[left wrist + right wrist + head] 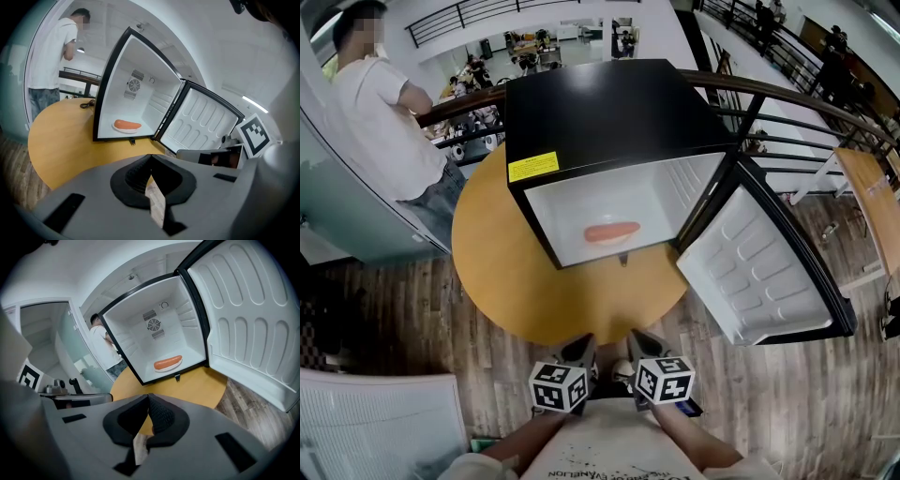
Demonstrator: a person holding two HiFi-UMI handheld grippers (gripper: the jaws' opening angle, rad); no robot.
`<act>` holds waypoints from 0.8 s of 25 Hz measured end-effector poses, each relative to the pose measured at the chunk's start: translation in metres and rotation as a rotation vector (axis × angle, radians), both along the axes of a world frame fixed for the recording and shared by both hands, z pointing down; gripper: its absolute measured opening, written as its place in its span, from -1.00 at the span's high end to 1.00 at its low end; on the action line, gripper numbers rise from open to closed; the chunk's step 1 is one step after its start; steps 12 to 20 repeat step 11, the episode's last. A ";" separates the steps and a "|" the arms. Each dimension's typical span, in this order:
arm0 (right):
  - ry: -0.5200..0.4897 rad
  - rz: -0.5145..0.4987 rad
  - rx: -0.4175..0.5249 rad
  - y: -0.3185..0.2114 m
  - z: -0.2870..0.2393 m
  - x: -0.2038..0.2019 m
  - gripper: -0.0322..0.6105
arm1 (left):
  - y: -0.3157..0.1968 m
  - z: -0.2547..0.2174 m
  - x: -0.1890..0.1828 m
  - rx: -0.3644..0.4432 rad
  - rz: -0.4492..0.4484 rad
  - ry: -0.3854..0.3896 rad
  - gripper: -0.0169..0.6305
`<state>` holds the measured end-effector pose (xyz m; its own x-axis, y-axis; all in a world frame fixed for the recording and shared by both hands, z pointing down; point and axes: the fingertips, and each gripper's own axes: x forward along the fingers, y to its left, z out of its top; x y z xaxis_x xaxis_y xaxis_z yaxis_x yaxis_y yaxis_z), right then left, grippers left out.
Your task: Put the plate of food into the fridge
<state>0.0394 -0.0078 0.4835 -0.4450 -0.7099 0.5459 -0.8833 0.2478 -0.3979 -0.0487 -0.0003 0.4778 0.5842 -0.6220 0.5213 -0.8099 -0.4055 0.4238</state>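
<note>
Inside the open fridge (609, 112) on the round desk (497, 267) lies the plate of food (611, 232). The left gripper (583, 341) and right gripper (638, 337) hover at the desk's near edge, fingers (161, 416) clenched together on nothing.

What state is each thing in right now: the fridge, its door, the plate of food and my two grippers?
Fridge: standing on the round table, inside open to view.
Fridge door: swung wide open.
Plate of food: inside the fridge on its floor, a sausage lying on it.
Left gripper: jaws together, holding nothing.
Right gripper: jaws together, holding nothing.
</note>
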 end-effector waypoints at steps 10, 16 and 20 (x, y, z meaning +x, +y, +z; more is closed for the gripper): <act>0.008 -0.005 -0.006 -0.003 0.005 -0.004 0.82 | -0.003 0.004 -0.004 -0.006 -0.006 -0.001 0.88; 0.008 -0.006 -0.007 -0.003 0.005 -0.005 0.82 | -0.003 0.004 -0.005 -0.007 -0.006 0.000 0.88; 0.008 -0.006 -0.007 -0.003 0.005 -0.005 0.82 | -0.003 0.004 -0.005 -0.007 -0.006 0.000 0.88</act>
